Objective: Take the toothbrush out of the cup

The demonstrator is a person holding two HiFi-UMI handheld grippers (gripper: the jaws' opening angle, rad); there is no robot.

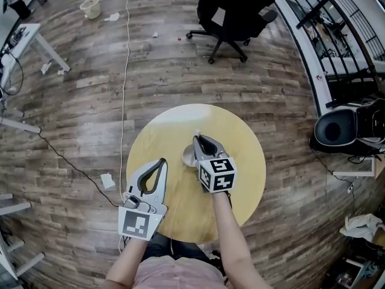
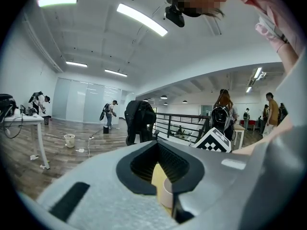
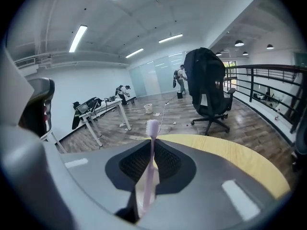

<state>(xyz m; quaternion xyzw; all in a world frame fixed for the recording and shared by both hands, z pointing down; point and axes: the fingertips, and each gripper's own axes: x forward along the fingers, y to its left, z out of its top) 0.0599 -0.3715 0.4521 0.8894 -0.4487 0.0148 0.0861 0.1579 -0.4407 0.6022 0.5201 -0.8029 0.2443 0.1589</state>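
Two tools in my hands, both over the round yellow table point(image 1: 243, 161). My right tool point(image 1: 198, 141) is clamped on the toothbrush point(image 3: 152, 147): the jaws are pinched together on the pale pink handle, and the bristle head pokes up just past the tips. The brush stands pretty much upright. Its lower end runs down into the white cup point(image 1: 187, 157), which sits near the middle of the table right under that tool's tips. So gripped, yes, but the bottom of it is in the cup as far as the right gripper view shows.

My left tool point(image 1: 162, 162) is over the left part of the table, near the cup but apart from it, pointing roughly the same way as the right one. Its jaws are together with nothing held between them; through the loop behind the tips I can see the cup's side and a strip of table.

Beyond the table there's a black office chair point(image 1: 231, 11) on the wood floor point(image 1: 180, 71), and a white cable point(image 1: 125, 71) trailing across the boards
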